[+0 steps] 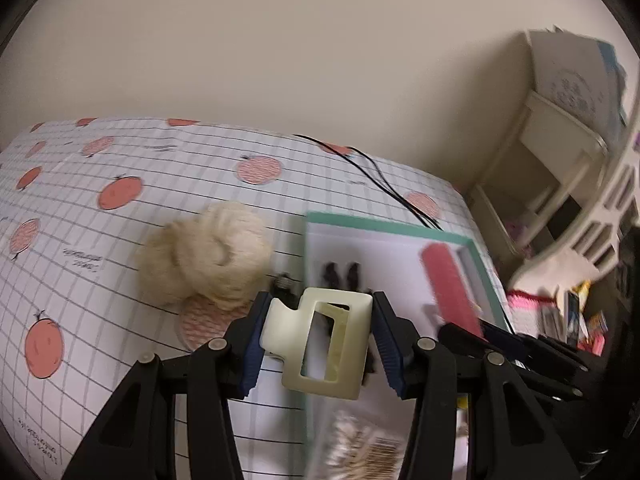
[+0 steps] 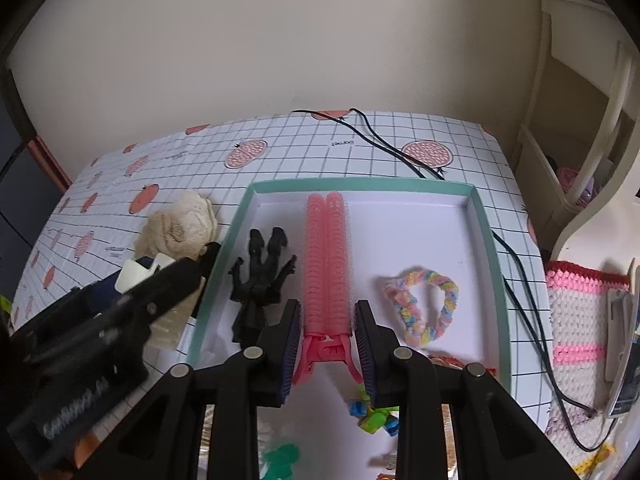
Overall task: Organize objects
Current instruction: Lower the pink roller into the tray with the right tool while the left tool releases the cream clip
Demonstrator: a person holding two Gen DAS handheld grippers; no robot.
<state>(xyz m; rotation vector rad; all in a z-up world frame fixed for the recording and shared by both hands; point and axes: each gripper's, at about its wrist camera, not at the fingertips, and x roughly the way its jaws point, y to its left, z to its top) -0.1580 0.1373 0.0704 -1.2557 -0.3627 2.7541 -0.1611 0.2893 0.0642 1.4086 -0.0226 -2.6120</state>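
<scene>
step: loading hair pieces into teal tray (image 2: 490, 240) | left gripper (image 1: 318, 334) pinches cream claw clip (image 1: 320, 344) above tray's left rim | right gripper (image 2: 327, 346) pinches pink roller clip (image 2: 326, 264) inside tray | next, likely: carry cream clip over rim beside black clip (image 2: 260, 280), then release

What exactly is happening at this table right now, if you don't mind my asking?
A person is sorting hair accessories into a teal-rimmed tray with two handheld grippers. The left gripper grips a cream claw clip near the tray's edge. The right gripper is shut on a pink roller clip over the tray. A black claw clip and a pastel scrunchie already lie inside; a fluffy cream scrunchie is outside it.
</scene>
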